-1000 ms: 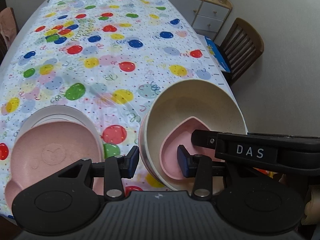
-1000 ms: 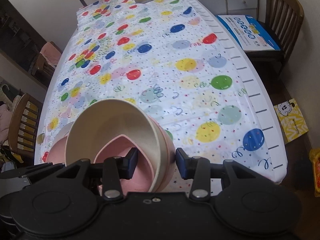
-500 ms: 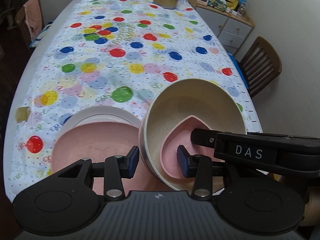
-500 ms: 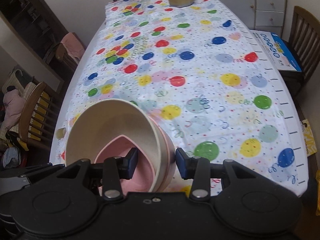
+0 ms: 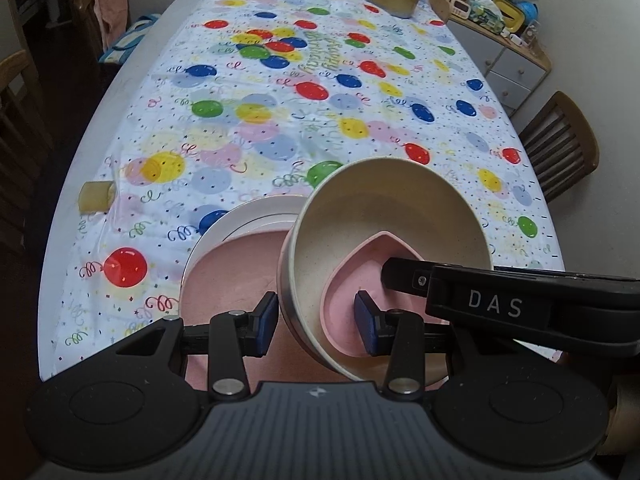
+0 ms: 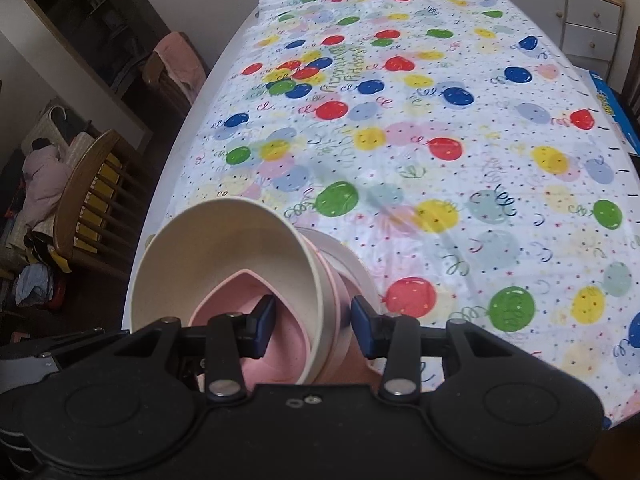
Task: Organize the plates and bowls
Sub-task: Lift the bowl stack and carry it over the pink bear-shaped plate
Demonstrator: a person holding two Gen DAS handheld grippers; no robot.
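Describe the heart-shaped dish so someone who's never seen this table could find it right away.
Start at the balloon tablecloth, near edge. There a cream bowl is held up between both grippers, over a pink plate. The heart-shaped dish sits inside that bowl: small, pink, pointed at one end, unlike the round pieces around it.

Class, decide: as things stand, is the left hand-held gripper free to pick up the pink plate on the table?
Probably not: the left hand-held gripper already clamps the cream bowl, which hangs over the pink plate.

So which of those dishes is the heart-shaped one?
The small pink dish nested inside the cream bowl that both claws hold by the rim. The other dishes are round: the cream bowl itself, and the pink plate on a white one below.
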